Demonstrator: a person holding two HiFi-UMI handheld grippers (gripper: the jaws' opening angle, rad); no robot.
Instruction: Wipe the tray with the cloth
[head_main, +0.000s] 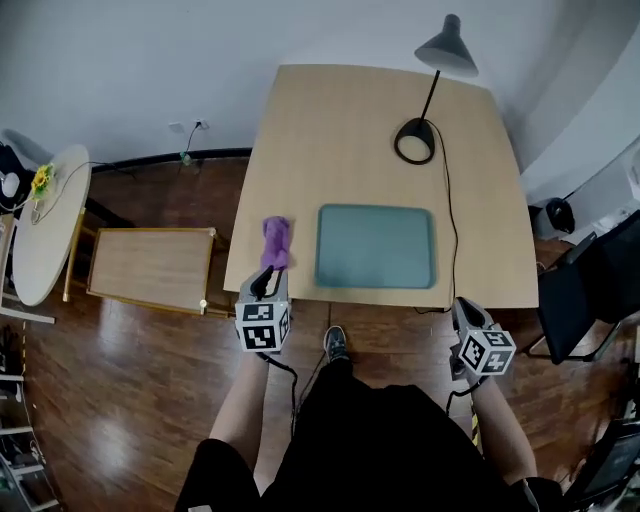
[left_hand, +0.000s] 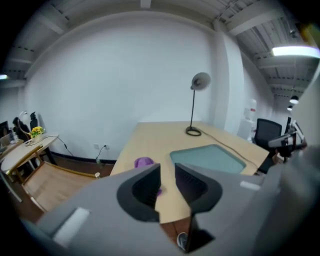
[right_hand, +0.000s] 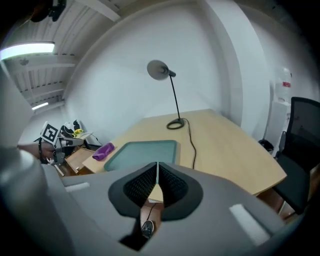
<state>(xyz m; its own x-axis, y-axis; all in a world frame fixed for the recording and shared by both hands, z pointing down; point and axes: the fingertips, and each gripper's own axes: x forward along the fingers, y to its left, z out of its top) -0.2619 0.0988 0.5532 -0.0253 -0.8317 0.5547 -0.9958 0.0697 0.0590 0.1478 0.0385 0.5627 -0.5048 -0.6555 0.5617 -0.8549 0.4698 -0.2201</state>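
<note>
**Wiping not yet begun: cloth lies untouched beside the tray**

Judging from how things lie, the task is at its very start. The purple cloth (head_main: 275, 240) sits bunched on the table (head_main: 340, 140) near its front edge, just to the left of the teal tray (head_main: 376, 246) and apart from it. Nothing rests on the tray, and neither gripper is over it. No stain or wet streak shows on its surface, though the pictures are too coarse to settle that.

The left gripper (head_main: 266, 283) hovers at the table's front edge, just short of the cloth's near end. Its jaws stand partly apart with a clear gap and nothing between them. In the left gripper view the cloth shows beyond the jaw tips, not inside them. The right gripper (head_main: 468, 315) hangs off the table's front edge, to the right of the tray. Its jaws are pressed together at the tips, and it holds nothing.

All the steps are left to do: take up the cloth (the left gripper looks best placed for that), carry it onto the tray, and rub it across the surface. The lamp (head_main: 414, 141) at the far side stands well clear of all this.
</note>
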